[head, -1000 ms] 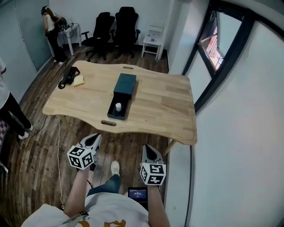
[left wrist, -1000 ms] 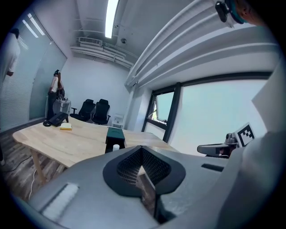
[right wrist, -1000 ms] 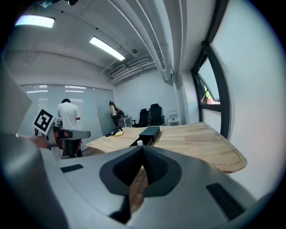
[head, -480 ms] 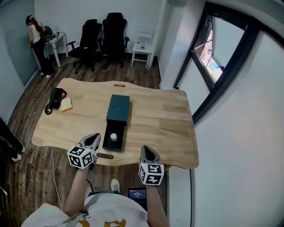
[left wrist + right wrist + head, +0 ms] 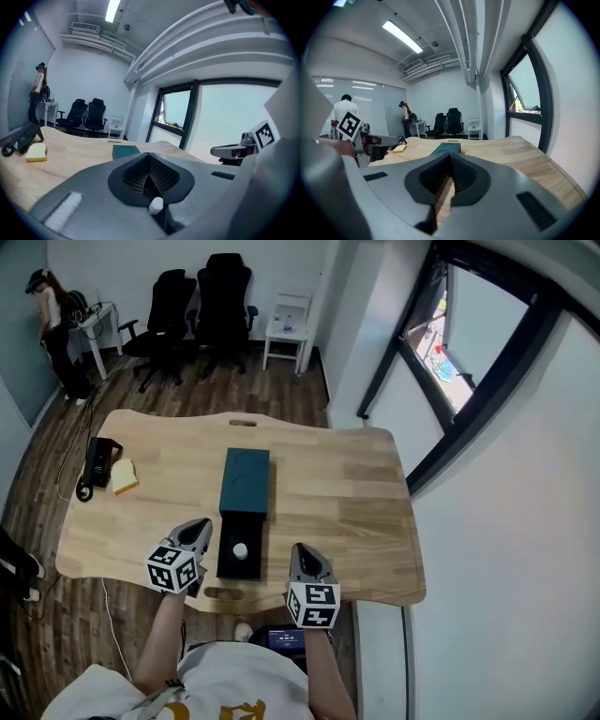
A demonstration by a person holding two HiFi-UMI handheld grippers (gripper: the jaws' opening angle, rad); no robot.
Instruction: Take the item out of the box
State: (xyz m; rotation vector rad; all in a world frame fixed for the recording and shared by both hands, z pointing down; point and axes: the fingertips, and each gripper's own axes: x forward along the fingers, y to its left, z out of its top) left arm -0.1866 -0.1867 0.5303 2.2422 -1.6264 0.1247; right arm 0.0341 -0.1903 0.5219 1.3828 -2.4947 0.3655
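Observation:
On the wooden table [image 5: 347,493] lies a dark teal box [image 5: 247,480], with its open tray [image 5: 226,563] pulled out toward me. A small white item [image 5: 240,549] sits in the tray. My left gripper [image 5: 201,525] hovers just left of the tray, jaws shut and empty. My right gripper [image 5: 300,550] hangs to the tray's right, over the table's near edge, also shut with nothing held. In the left gripper view the jaws [image 5: 149,155] meet in front of the teal box [image 5: 125,151]. In the right gripper view the jaws [image 5: 450,155] also meet below the box [image 5: 446,148].
A black device [image 5: 97,460] and a yellow sponge [image 5: 125,477] lie at the table's left end. Black office chairs [image 5: 197,296] and a white side table [image 5: 286,320] stand beyond it. A person [image 5: 52,320] stands at the far left. A wall and window run along the right.
The table has come closer. Both grippers, earlier short of the table over the floor, now flank the open tray at the near edge. Jaws stayed shut.

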